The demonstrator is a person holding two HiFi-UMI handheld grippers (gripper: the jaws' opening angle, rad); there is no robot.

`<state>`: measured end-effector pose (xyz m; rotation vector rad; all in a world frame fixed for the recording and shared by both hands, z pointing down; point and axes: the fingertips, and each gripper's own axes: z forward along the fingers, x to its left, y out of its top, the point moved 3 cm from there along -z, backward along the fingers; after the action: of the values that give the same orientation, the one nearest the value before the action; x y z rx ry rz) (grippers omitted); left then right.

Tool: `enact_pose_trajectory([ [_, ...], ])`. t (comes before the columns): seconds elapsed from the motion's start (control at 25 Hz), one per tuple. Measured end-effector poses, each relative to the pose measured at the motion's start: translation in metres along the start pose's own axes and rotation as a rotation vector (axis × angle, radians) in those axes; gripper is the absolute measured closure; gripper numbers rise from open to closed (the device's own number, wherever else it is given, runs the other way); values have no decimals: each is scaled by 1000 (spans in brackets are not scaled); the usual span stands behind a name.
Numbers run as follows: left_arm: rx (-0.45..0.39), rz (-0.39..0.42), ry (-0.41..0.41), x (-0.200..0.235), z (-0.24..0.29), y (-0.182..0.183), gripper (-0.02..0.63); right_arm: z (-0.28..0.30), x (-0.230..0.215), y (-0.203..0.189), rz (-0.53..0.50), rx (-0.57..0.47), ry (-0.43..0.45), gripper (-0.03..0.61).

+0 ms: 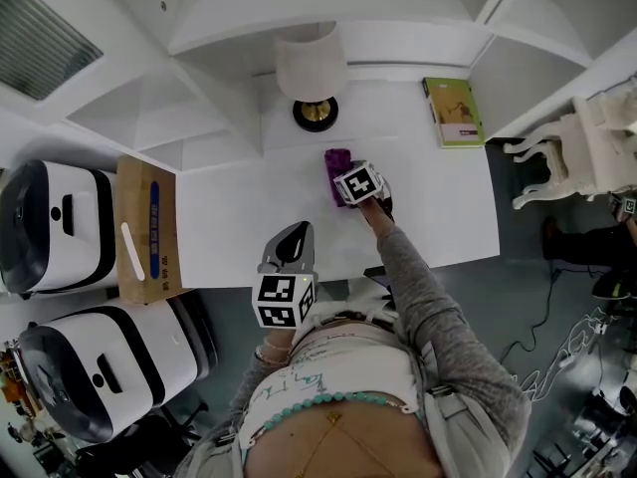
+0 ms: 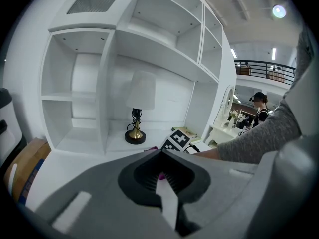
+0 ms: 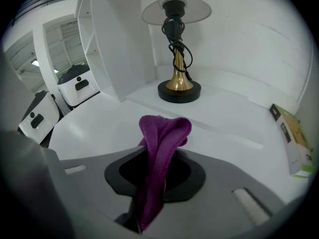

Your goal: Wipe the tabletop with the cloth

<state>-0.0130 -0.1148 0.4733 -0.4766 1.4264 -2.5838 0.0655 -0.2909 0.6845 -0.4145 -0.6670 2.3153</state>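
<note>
A purple cloth (image 1: 337, 163) lies bunched on the white tabletop (image 1: 239, 217), just in front of the lamp. My right gripper (image 1: 341, 180) is shut on it. In the right gripper view a fold of the cloth (image 3: 162, 133) stands up pinched between the jaws of the right gripper (image 3: 155, 176), above the desk surface. My left gripper (image 1: 295, 235) hovers over the table's front edge, apart from the cloth. Its jaws are closed with nothing held; the left gripper (image 2: 162, 180) points toward the right gripper's marker cube (image 2: 175, 140).
A lamp (image 1: 314, 78) with a gold stem and black base (image 3: 178, 89) stands at the back by the shelf unit (image 2: 89, 98). A green book (image 1: 453, 111) lies at the back right. A cardboard box (image 1: 147, 229) and white appliances (image 1: 55, 222) sit left; a white chair (image 1: 572, 152) stands right.
</note>
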Motion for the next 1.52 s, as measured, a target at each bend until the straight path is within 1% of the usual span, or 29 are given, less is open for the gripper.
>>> enact_pose_trajectory([
  [0.28,-3,3,-2,-14,7,1,614,-7,-14,-10,15,-3,6,488],
  [0.52,-2,3,-14,-25,15,1,614,-16,-32,-19,28,-5,-20,488],
  [1.0,0,18,-38,-49,28,4,614,-32,-58,-37,45,11,-36,488],
  [1.52,1,21,-53,-73,45,6,614,-45,-88,-53,65,6,-50,488],
])
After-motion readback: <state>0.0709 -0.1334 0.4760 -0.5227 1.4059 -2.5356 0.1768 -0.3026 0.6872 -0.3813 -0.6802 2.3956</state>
